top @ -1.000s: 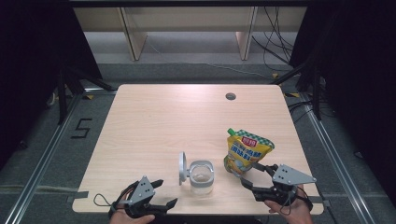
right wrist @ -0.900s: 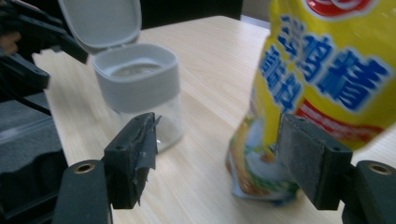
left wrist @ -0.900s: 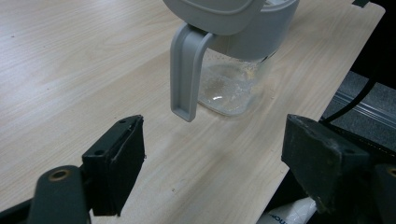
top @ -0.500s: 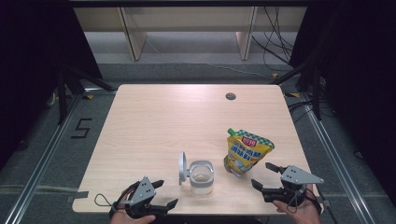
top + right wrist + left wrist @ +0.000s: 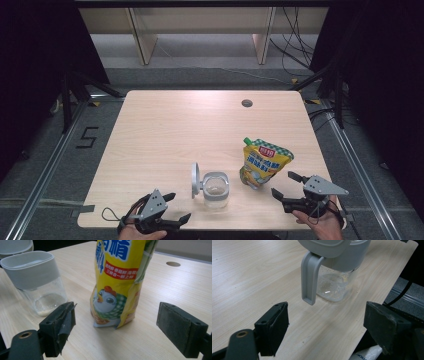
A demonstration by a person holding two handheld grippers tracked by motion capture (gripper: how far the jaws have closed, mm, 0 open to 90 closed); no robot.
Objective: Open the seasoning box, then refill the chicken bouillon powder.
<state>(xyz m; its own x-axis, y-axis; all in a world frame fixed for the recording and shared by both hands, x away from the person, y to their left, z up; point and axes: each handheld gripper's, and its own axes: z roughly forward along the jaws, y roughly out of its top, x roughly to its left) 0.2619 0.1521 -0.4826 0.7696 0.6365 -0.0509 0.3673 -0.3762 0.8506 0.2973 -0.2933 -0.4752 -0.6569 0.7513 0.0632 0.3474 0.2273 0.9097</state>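
- High view: the right gripper point(image 5: 285, 186) rests at the near right edge of the wooden table point(image 5: 170, 130), jaws spread apart and holding nothing. The yellow pouch point(image 5: 262, 164) stands upright just beyond and a little left of its tips, near but apart from them. The left gripper point(image 5: 176, 207) sits at the near left edge, jaws likewise apart and empty. The clear jar point(image 5: 215, 189) stands between the two grippers near the front edge, to the right of the left one, with its grey lid point(image 5: 195, 180) swung open and standing on edge at the jar's left side. Pouch and jar are close together but not touching.
- Left gripper view: both black jaws stand wide apart with bare table between them. The jar point(image 5: 337, 277) is straight ahead past the tips, not touched. It has a grey collar, a grey latch point(image 5: 310, 280) hanging down its front, and a clear body with a thin layer of pale grains at the bottom.
- Right gripper view: the jaws are wide apart, and the pouch point(image 5: 120, 282) stands ahead between their lines, clear of both pads. It is yellow with a green-checked edge, blue lettering, a red label strip and a cartoon chicken near its base. The jar point(image 5: 37, 280) stands to its left, open at the top, with a grey rim.
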